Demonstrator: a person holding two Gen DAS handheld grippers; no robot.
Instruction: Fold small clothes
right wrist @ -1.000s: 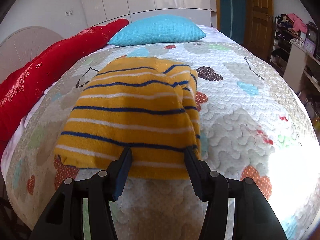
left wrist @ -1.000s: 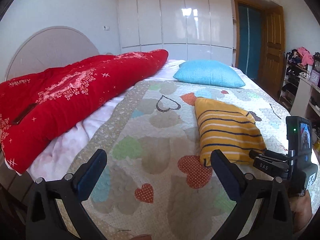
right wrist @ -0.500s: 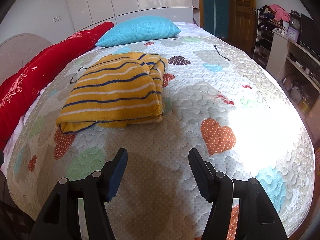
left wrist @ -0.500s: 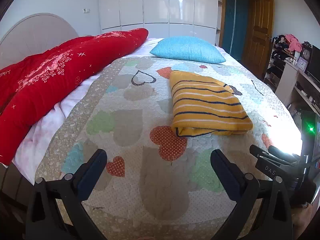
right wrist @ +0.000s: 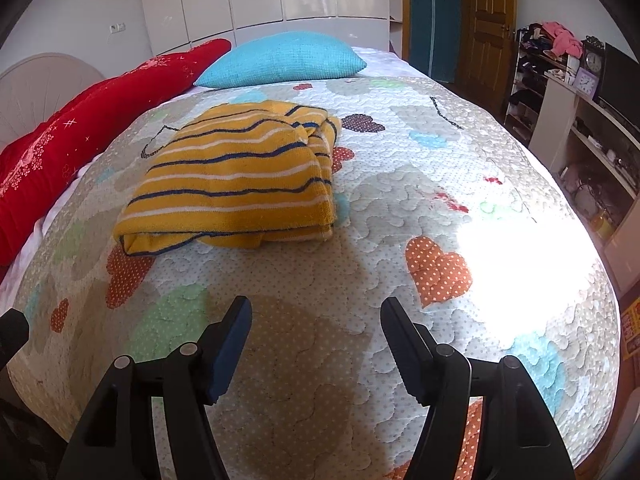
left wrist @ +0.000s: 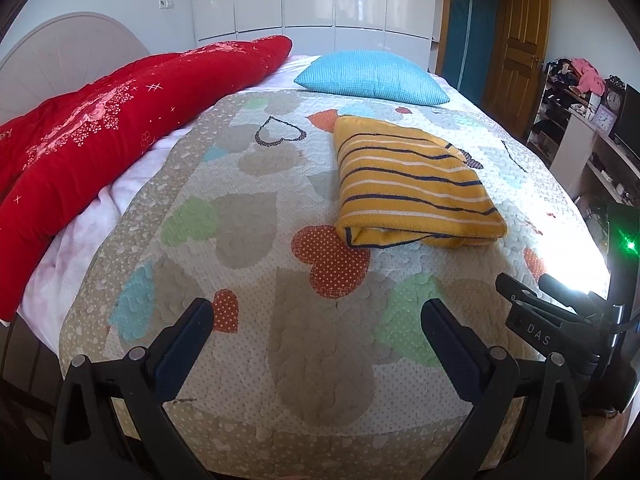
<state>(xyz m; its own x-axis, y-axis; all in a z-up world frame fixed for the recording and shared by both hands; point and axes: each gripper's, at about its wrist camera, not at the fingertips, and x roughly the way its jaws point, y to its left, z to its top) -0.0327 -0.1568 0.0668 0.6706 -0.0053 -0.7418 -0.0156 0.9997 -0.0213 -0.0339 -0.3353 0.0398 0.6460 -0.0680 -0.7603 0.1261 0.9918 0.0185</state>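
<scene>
Two claws are in view, and both have pulled back from the yellow striped top (left wrist: 416,188) since a moment ago. One second back, the right claw had its tips right at the near edge of the top. Now it sits well away, by the foot of the bed. That looks like a let-go after the last fold, so I think this piece is done, or very close to done.

Going from left to right: a red blanket (left wrist: 104,132) lies along the left side of the bed. Next to it is the heart quilt (left wrist: 248,216), with a blue pillow (left wrist: 372,76) at the far end. The top lies on the quilt, a bit right of the middle, folded into a thick, neat block. Its open edges face the claws. On the far right stands a shelf (right wrist: 576,120) with clocks and clothes.

The left claw (left wrist: 316,328) hangs low over the near end of the quilt, its fingers spread wide with nothing between them. It points up the bed, with the top ahead and a little to the right. The right claw (right wrist: 316,320) is held the same way, low and level. Its fingers are apart too and hold nothing. The top is ahead of it and a little to the left, well apart from it.
</scene>
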